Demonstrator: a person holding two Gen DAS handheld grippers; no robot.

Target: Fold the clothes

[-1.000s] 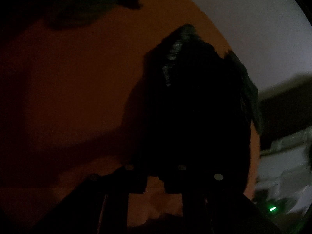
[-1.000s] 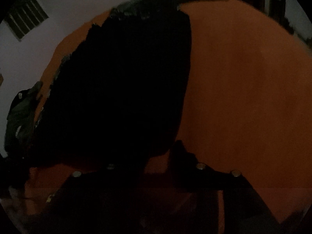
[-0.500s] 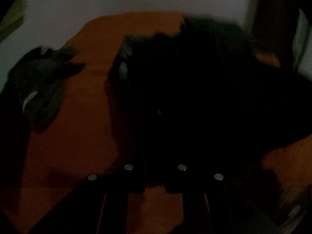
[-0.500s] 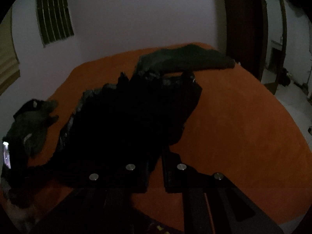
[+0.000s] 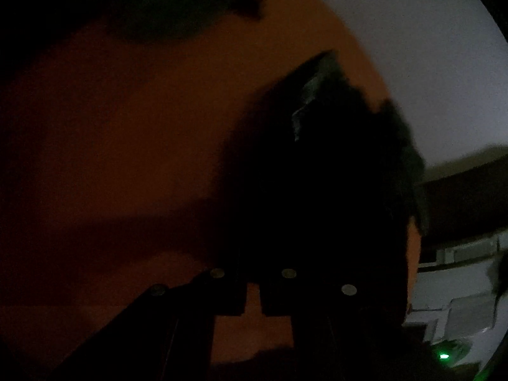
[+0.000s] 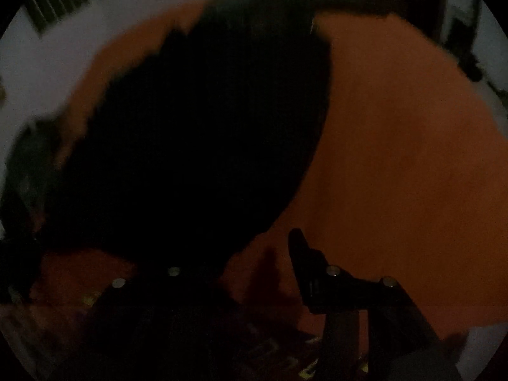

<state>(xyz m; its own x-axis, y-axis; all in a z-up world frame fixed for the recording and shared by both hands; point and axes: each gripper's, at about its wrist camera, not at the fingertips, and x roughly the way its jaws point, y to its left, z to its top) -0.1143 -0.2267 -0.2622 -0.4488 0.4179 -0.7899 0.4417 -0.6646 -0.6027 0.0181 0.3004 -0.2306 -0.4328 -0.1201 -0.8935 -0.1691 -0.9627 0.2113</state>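
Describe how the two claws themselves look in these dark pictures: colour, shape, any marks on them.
Both claws are black and blocky. The left claw has two flat, square-ended fingers, with four small round silvery studs in a row across them. The right claw carries the same round studs; its right finger ends in a narrower tip. No cables or sleeves can be made out.

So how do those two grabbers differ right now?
The left gripper has its jaws nearly together, with only a narrow slit between them. The right gripper is spread wide. The black garment lies straight over the left gripper's tips, so any grip is hidden. On the right gripper, one finger stands clear over the orange cover. Both are black and sit at the garment's edge.
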